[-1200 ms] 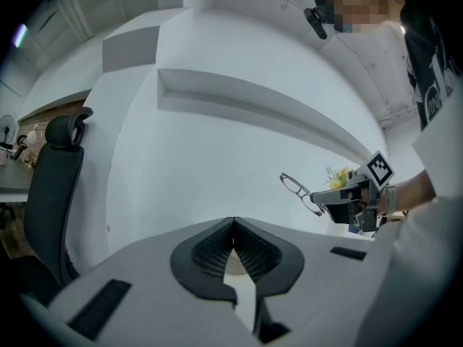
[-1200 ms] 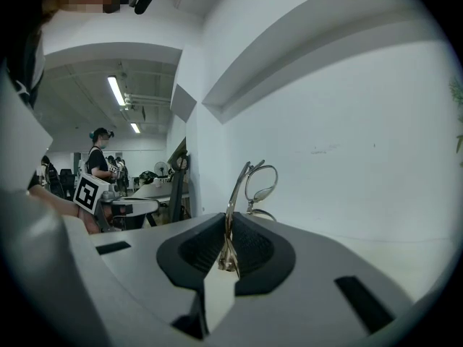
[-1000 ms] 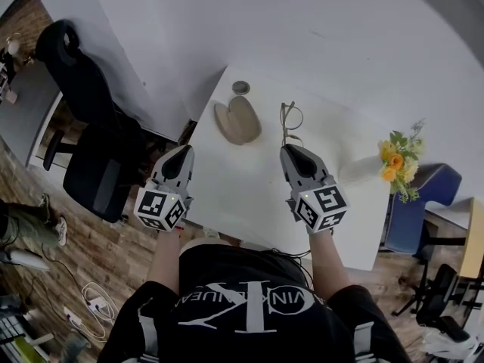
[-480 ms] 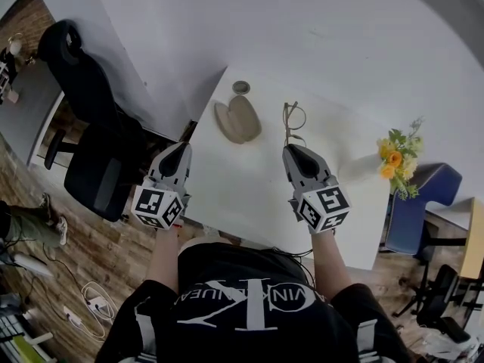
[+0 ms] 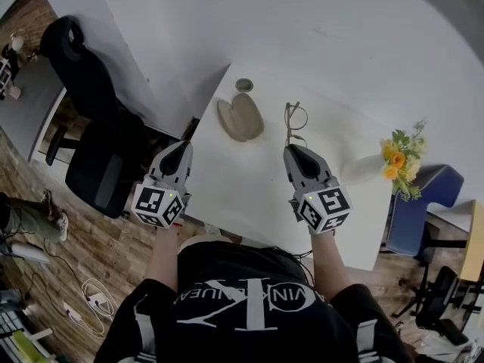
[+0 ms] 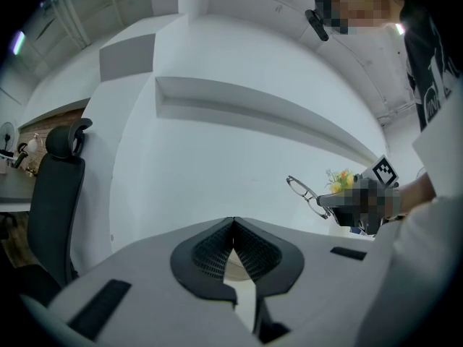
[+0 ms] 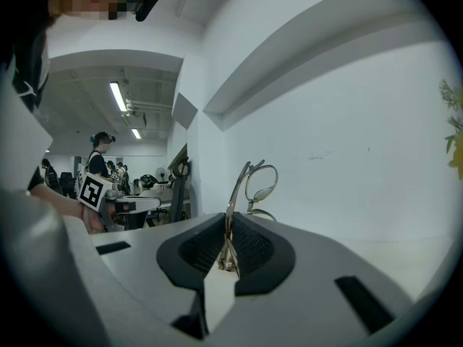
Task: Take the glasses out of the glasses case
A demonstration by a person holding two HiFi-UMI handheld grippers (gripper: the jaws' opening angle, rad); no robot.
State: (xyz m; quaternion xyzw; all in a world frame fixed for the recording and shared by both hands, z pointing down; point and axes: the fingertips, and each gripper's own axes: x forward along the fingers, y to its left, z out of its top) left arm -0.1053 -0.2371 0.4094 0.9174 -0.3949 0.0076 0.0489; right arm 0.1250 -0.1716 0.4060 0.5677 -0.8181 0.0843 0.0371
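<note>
Glasses [image 5: 294, 119] are held out of the case [image 5: 240, 119], pinched in the right claw [image 5: 296, 150]; left claw [image 5: 179, 148] closed, empty. Task judged done.

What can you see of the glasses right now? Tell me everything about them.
The glasses are a slim pair with a thin, metal-looking wire frame in a dull gold tone and rounded clear lenses. The right gripper has its jaws closed on the frame at one end, so the lenses stick out ahead of the pads, standing on edge. They are out of the glasses case, which lies apart on the white table; they seem held above it.
</note>
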